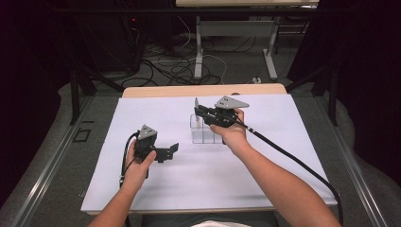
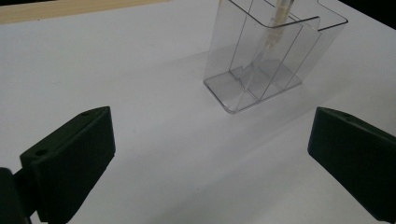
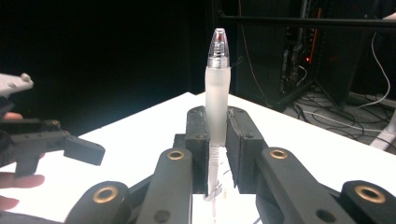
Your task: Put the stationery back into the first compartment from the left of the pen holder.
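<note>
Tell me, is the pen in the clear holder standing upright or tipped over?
Roughly upright. The pen stands clamped in the right gripper, its lower end inside the clear holder.

The white table top (image 1: pixel 265 156) is brightly and evenly lit from above; surroundings stay dark. Shadows are soft. Near jaws appear slightly blurred.

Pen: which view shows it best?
Right gripper view: the pen stands upright, clamped in the right gripper, cap clear. Left gripper view shows its lower part inside the clear holder. In the high view it's a sliver.
</note>
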The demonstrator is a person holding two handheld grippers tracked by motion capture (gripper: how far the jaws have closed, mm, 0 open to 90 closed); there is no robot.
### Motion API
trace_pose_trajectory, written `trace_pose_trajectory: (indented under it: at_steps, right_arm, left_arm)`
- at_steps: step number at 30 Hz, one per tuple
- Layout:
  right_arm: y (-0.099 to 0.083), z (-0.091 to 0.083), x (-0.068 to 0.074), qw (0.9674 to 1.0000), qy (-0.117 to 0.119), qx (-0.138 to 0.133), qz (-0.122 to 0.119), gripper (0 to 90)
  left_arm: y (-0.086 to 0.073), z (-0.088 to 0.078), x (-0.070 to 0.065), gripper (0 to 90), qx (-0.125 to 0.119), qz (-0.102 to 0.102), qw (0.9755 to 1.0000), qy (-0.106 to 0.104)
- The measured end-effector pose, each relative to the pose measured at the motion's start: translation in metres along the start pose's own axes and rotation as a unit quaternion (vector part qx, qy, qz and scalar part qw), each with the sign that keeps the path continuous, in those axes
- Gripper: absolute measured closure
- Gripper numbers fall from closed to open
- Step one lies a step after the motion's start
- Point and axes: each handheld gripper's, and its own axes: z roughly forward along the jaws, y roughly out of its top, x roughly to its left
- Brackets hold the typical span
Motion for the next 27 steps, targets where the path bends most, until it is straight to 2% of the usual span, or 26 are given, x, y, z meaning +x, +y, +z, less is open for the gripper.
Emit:
trace_pose_trajectory:
  at_steps: [6, 7, 8, 16, 23, 27]
  right_arm:
    - [-0.005, 0.003, -0.001, 0.9999, -0.004, 0.011, 0.0, 79.4]
    - [-0.006, 0.004, -0.002, 0.9999, -0.003, 0.011, -0.007, 79.4]
    - [-0.007, 0.004, -0.001, 0.9998, -0.005, 0.018, 0.0, 79.4]
    - [-0.013, 0.007, -0.003, 0.9992, -0.005, 0.038, 0.008, 79.3]
    - [-0.016, 0.009, -0.003, 0.9984, -0.007, 0.05, 0.025, 79.3]
    - [-0.017, 0.01, -0.004, 0.9985, -0.007, 0.046, 0.029, 79.2]
  left_arm:
    - [0.0, 0.0, 0.0, 0.7, 0.0, -0.003, 1.0, 0.001]
    - [0.0, 0.0, 0.0, 0.7, -0.002, 0.0, 1.0, 0.001]
    - [0.0, 0.0, 0.0, 0.7, 0.001, 0.001, 1.0, 0.0]
    - [-0.001, 0.0, 0.0, 0.7, -0.002, -0.003, 1.0, 0.003]
    - [-0.001, 0.0, 0.002, 0.7, 0.002, -0.004, 1.0, 0.003]
    - [-0.001, 0.0, 0.001, 0.7, -0.002, -0.006, 1.0, 0.005]
